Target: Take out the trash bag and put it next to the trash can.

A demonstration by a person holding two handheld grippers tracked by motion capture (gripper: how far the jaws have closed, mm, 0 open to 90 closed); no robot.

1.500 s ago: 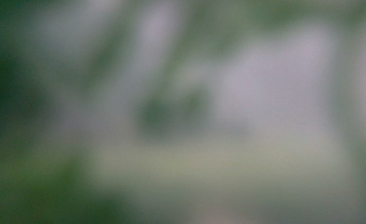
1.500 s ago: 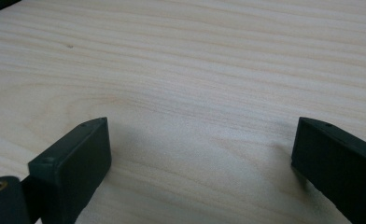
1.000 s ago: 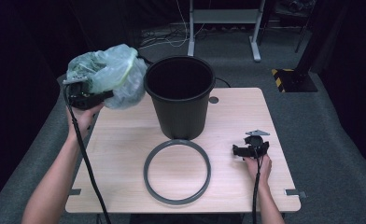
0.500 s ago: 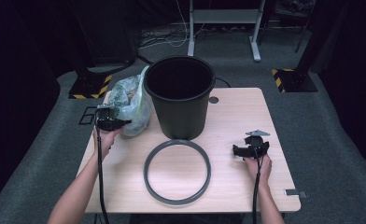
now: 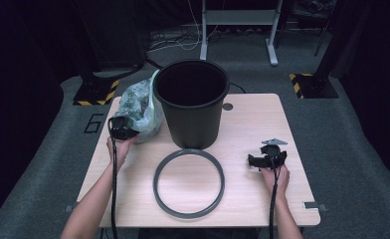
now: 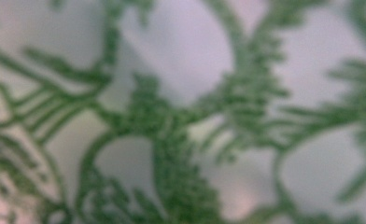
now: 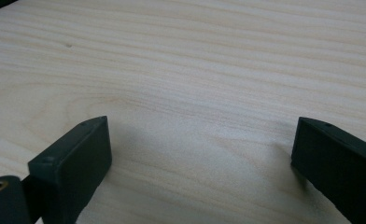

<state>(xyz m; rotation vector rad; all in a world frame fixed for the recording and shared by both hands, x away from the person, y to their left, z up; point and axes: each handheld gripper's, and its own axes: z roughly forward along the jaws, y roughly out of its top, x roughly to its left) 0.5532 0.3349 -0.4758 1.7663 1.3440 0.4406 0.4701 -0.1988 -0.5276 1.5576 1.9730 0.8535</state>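
Left tool [image 5: 121, 128]: low on desk [image 5: 252, 124], jaws just opening, grip untellable; patterned bag [image 5: 141, 107] touching at 1 o'clock. Right tool [image 5: 255, 160]: resting, jaws apart, empty.

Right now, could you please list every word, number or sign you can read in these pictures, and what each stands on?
"6": a dark outlined numeral on the grey floor, left of the table.
Yellow-and-black hazard stripes, no text, mark the stand feet on the floor.
The bag bears a green leaf pattern, no lettering.
Nothing else is readable.
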